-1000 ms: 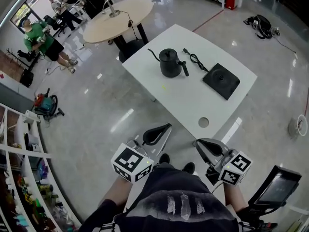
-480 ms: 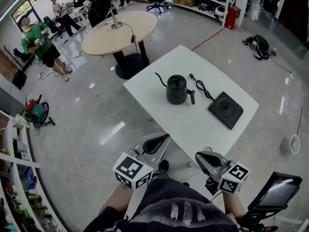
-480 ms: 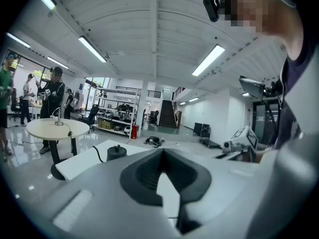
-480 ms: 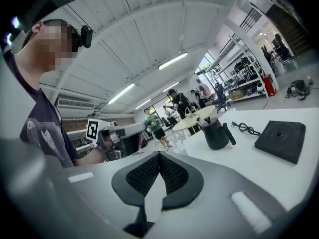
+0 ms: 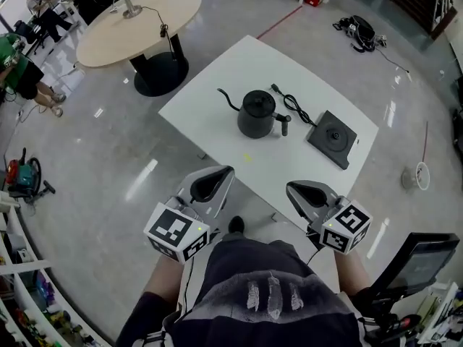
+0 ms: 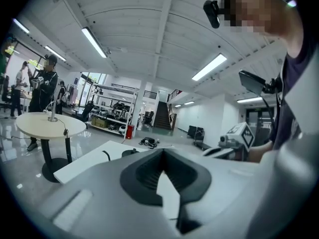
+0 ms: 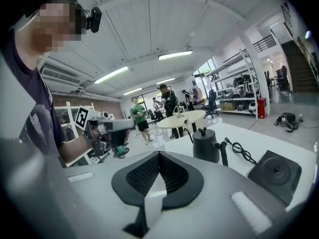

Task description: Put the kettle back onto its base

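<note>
1. We saw the black gooseneck kettle (image 5: pixel 256 114) standing upright on the white rectangular table (image 5: pixel 210 96); its thin spout pointed to the left of the head view and its handle to the right.
2. The flat black square base (image 5: pixel 332 137) lay on the same table to the right of the kettle, apart from it; the kettle was not on it.
3. A black power cord (image 5: pixel 291 101) lay in loose loops on the tabletop, between the kettle and the base and just behind them.
4. The left gripper (image 5: pixel 217 180) was held at the near side of the table, well apart from the kettle; in its own view the jaws were pressed together at the tips, with nothing between them.
5. The right gripper (image 5: pixel 300 192) was held beside it at the table's near edge, also well short of the kettle; its jaws were closed too and held nothing.
6. Beyond the white table stood a round beige table (image 5: pixel 137 24) on a dark pedestal; the right gripper view showed people standing near it.
</note>
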Available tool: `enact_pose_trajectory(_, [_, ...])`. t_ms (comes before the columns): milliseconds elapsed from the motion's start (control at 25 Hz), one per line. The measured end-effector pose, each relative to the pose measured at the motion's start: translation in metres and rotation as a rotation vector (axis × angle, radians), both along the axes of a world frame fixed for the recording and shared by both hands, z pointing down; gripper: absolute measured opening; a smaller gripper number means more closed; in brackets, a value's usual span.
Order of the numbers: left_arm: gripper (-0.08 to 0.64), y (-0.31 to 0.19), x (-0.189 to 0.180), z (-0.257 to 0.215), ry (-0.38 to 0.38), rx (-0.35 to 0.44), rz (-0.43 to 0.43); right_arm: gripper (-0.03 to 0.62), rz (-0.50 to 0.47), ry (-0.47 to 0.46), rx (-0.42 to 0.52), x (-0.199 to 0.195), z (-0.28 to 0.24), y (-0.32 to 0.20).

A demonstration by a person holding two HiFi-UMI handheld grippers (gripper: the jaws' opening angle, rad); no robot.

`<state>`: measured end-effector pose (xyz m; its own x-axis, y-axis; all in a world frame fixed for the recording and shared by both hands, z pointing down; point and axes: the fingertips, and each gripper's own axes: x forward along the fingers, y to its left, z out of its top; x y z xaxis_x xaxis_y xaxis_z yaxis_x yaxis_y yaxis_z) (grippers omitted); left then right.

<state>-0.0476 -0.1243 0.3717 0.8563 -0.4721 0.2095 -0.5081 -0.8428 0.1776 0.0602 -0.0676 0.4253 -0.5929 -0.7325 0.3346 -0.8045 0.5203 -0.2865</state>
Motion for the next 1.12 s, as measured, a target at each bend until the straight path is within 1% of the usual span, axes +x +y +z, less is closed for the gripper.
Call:
enact_pose_trajectory(120, [0.000,-0.011,-0.004,0.004,0.017,-0.017,0.017,0.002,0.037,0.080,-0.017,0.002,0.009,-0.011])
enact_pose_trajectory(200, [0.000,-0.018,-0.005,0.007,0.024,-0.027,0.024,0.003,0.056,0.104,-0.027,0.006,0.014,-0.018])
enact_pose_trajectory(280, [0.000,-0.026,-0.004,0.009,0.030,-0.038,0.029,0.058,0.066,0.117,-0.039,0.011,0.018,-0.025])
enact_pose_trajectory(440, [0.000,-0.036,0.004,0.014,0.031,-0.055,0.041,0.071,0.076,0.144,-0.057,0.021,0.023,-0.038])
enact_pose_trajectory(520, [0.000,-0.042,0.012,0.013,0.022,-0.054,0.047,0.091,0.080,0.163,-0.057,0.029,0.026,-0.047])
enact_pose_trajectory(600, [0.000,-0.048,0.019,0.013,0.013,-0.054,0.050,0.146,0.085,0.179,-0.059,0.040,0.031,-0.059])
enact_pose_trajectory(720, [0.000,-0.059,0.026,0.017,-0.013,-0.059,0.042,0.238,0.090,0.178,-0.067,0.052,0.041,-0.082])
enact_pose_trajectory(800, [0.000,-0.065,0.030,0.021,-0.033,-0.068,0.031,0.280,0.089,0.182,-0.073,0.060,0.049,-0.097])
enact_pose_trajectory(960, [0.000,-0.076,0.045,0.032,-0.071,-0.085,0.022,0.307,0.080,0.252,-0.059,0.084,0.070,-0.130])
enact_pose_trajectory(1120, [0.000,-0.084,0.060,0.041,-0.097,-0.101,0.016,0.307,0.038,0.358,-0.075,0.101,0.105,-0.161])
